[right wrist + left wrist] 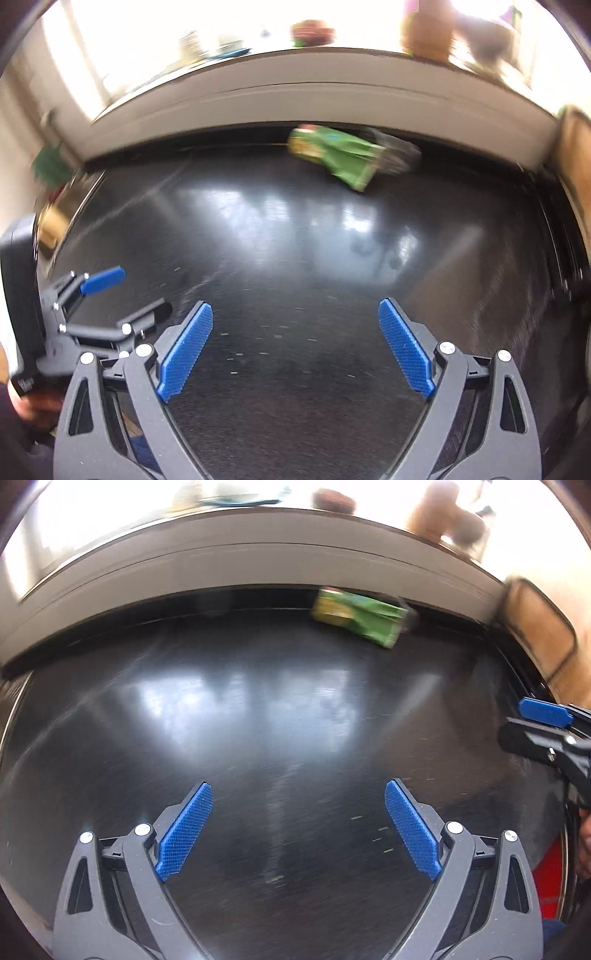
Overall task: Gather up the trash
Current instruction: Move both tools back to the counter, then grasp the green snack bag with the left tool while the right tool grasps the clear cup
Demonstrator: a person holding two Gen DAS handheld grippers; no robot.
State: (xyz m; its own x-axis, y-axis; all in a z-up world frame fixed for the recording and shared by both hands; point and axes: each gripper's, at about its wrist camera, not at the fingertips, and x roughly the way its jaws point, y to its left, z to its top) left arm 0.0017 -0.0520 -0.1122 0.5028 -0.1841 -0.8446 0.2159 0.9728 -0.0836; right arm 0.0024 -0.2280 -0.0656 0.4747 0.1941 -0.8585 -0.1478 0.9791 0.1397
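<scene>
A crumpled green and yellow wrapper (pixel 360 616) lies at the far edge of the black table (pixel 258 720), against the pale ledge. It also shows in the right wrist view (pixel 338 155), with a clear plastic piece (pixel 400 155) beside it on the right. My left gripper (pixel 298 794) is open and empty, low over the near part of the table. My right gripper (pixel 295 312) is open and empty too, far from the wrapper. The right gripper shows at the right edge of the left wrist view (pixel 546 723); the left gripper shows at the left of the right wrist view (pixel 122 291).
A pale ledge (pixel 258 572) runs along the far side of the table, with blurred items on a sill above it. A tan wooden object (pixel 543 631) stands at the far right. Something green (pixel 51 166) sits at the far left. A red thing (pixel 552 878) shows at the lower right.
</scene>
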